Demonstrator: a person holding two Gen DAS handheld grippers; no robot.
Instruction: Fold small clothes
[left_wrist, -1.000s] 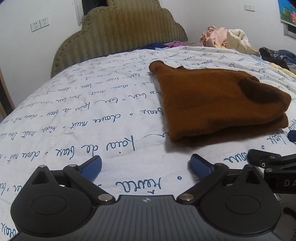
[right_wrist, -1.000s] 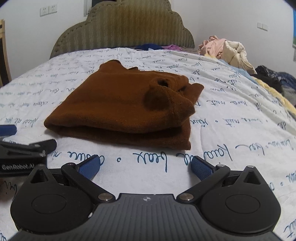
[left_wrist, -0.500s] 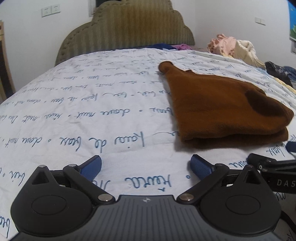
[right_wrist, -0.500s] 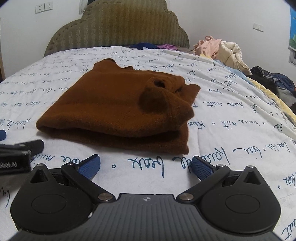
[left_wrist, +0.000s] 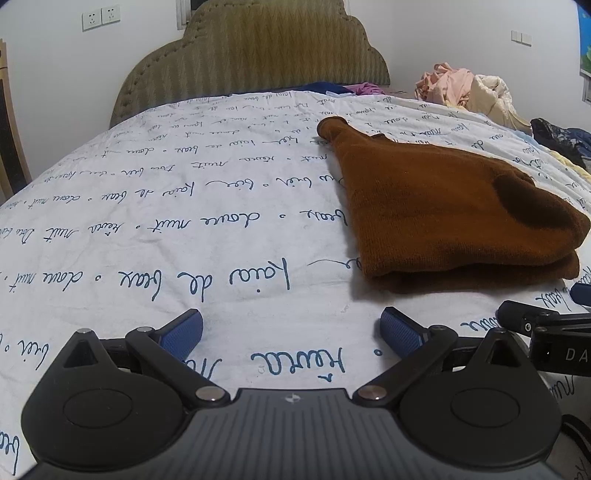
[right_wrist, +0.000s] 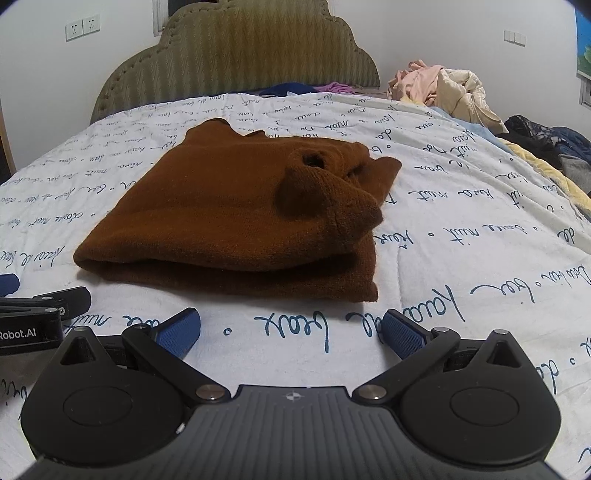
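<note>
**Sweater folded on the bed, both grippers spread wide and empty**

The sweater (right_wrist: 236, 218), brown and knitted, lies folded in a thick stack on the quilt (left_wrist: 147, 229), a white cover printed with blue handwriting. In the right wrist view it sits in the middle of the bed, just beyond the fingertips; its folded edge faces near, and a cuff opening (right_wrist: 314, 159) shows on top toward the far right. In the left wrist view the same sweater (left_wrist: 443, 206) lies to the right of centre, one corner pointing far toward the headboard (left_wrist: 251, 55).

At the far left, a double wall socket (left_wrist: 100, 16) sits on the white wall beside the padded olive headboard. The left gripper (left_wrist: 291, 328) is low over the quilt, near and to the left of the sweater, not touching it; its blue pads (left_wrist: 183, 332) stand wide apart with nothing between them. The right gripper (right_wrist: 291, 328) is just near of the sweater's folded edge, pads equally wide and empty. Each gripper shows at the edge of the other's view, so they sit side by side.

Far right, a heap of pink and cream clothes (right_wrist: 443, 92) rests at the bed's corner, with dark garments (right_wrist: 546, 140) nearer along the right edge.
</note>
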